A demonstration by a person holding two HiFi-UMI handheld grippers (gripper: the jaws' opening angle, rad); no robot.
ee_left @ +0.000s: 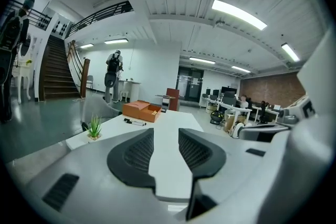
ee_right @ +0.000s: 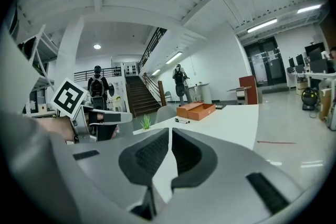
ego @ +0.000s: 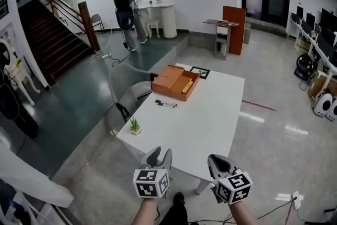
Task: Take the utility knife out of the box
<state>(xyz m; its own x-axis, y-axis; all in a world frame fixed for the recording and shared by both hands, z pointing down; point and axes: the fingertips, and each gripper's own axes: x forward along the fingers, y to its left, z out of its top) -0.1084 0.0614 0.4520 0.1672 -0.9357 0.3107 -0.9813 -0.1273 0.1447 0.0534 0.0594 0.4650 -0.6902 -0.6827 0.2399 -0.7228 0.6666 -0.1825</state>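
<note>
- While the utility knife (ego: 187,86) lies slanted inside the open orange box (ego: 166,80), it sits far ahead of both tongs, near the far end of the white table (ego: 210,118). By my reading, the reach has barely begun.
- Left tongs (ee_left: 166,139): jaws moderately apart, nothing between them.
- Right tongs (ee_right: 170,136): jaws drawn almost together, only a slit, empty.
- Risk: jaws arriving this narrow would not straddle the handle and would shove the knife against the box wall.
- Risk: the box looks light. A pinch taken close to its wall may catch the rim too, dragging or lifting the box with the knife.
- Risk: a pen (ego: 166,104) lies between the tongs and the box. A small potted plant (ego: 135,125) stands nearer, ahead-left of the left tongs at the table corner. A low sweep could knock either.
- Risk: the table's near edge is just ahead. Coming in too low could clip it.
</note>
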